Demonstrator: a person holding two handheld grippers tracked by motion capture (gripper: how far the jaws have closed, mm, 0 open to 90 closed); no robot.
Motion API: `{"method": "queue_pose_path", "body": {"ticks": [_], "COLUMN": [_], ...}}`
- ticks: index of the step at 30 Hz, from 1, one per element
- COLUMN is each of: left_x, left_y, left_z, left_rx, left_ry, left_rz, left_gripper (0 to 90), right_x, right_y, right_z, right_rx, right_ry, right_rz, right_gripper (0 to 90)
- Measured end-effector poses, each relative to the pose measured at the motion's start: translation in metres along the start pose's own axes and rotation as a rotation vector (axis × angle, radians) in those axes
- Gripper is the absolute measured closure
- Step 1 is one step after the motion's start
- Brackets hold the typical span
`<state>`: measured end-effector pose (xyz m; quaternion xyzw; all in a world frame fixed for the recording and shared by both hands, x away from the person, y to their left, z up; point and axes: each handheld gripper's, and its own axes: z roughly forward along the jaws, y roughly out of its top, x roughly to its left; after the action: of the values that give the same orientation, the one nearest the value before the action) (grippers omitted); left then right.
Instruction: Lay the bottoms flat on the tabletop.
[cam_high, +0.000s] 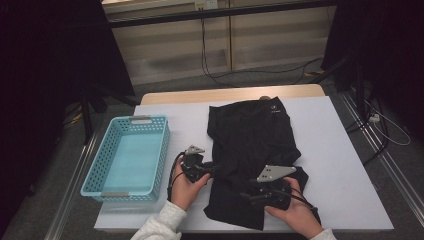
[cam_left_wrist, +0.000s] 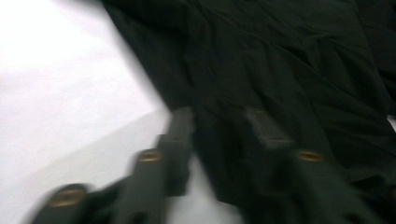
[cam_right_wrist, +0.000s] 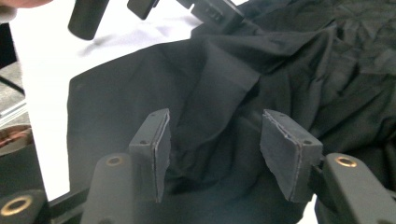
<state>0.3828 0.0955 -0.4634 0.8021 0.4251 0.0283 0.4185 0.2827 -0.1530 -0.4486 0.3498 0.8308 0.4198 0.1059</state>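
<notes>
Over on the left a light-blue basket (cam_high: 131, 156) is sitting empty on the white table (cam_high: 340, 170). Next to it the left gripper (cam_high: 212, 168) is poking at the edge of the black garment (cam_high: 252, 135), jaws apart around a fold, not pinching it. The right gripper (cam_high: 246, 196) is hovering over the crumpled cloth near the front edge, jaws wide apart, holding nothing.
</notes>
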Motion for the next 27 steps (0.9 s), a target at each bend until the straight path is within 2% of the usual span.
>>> {"method": "queue_pose_path", "body": {"ticks": [3, 4, 7, 12, 14, 16, 19, 22, 25, 26, 27], "left_x": [-0.002, -0.001, 0.002, 0.018, 0.024, 0.028, 0.029, 0.031, 0.031, 0.031, 0.032], "left_y": [0.002, 0.003, 0.004, 0.009, 0.011, 0.01, 0.007, 0.004, 0.003, 0.003, 0.003], "left_z": [0.002, 0.002, 0.0, -0.02, -0.029, -0.034, -0.034, -0.03, -0.028, -0.028, -0.029], "left_rx": [0.029, 0.034, 0.046, -0.006, -0.029, -0.031, -0.027, -0.025, -0.03, -0.041, -0.051], "left_ry": [-0.01, -0.017, -0.023, 0.009, 0.025, 0.035, 0.046, 0.039, 0.032, 0.045, 0.047], "left_rz": [-0.009, -0.03, -0.048, -0.109, -0.135, -0.153, -0.146, -0.129, -0.114, -0.104, -0.101], "left_gripper": [80.7, 84.4, 87.8, 88.0, 87.7, 87.8, 85.3, 78.3, 75.6, 73.4, 67.5], "right_x": [-0.001, -0.001, -0.002, -0.001, 0.001, 0.004, 0.008, 0.01, 0.014, 0.015, 0.018], "right_y": [0.001, 0.001, 0.0, 0.0, 0.0, 0.001, 0.003, 0.004, 0.004, 0.004, 0.006], "right_z": [0.002, 0.002, 0.003, 0.003, 0.004, 0.005, 0.01, 0.014, 0.018, 0.02, 0.022], "right_rx": [-0.003, -0.003, 0.002, 0.011, 0.013, 0.016, 0.02, 0.03, 0.04, 0.04, 0.038], "right_ry": [-0.009, -0.012, -0.016, -0.022, -0.019, -0.011, -0.006, -0.004, 0.018, 0.022, 0.029], "right_rz": [-0.003, -0.006, -0.01, -0.016, -0.03, -0.049, -0.061, -0.07, -0.085, -0.091, -0.098], "right_gripper": [42.9, 42.8, 42.3, 38.4, 35.7, 35.6, 35.2, 35.5, 36.2, 36.3, 36.5]}}
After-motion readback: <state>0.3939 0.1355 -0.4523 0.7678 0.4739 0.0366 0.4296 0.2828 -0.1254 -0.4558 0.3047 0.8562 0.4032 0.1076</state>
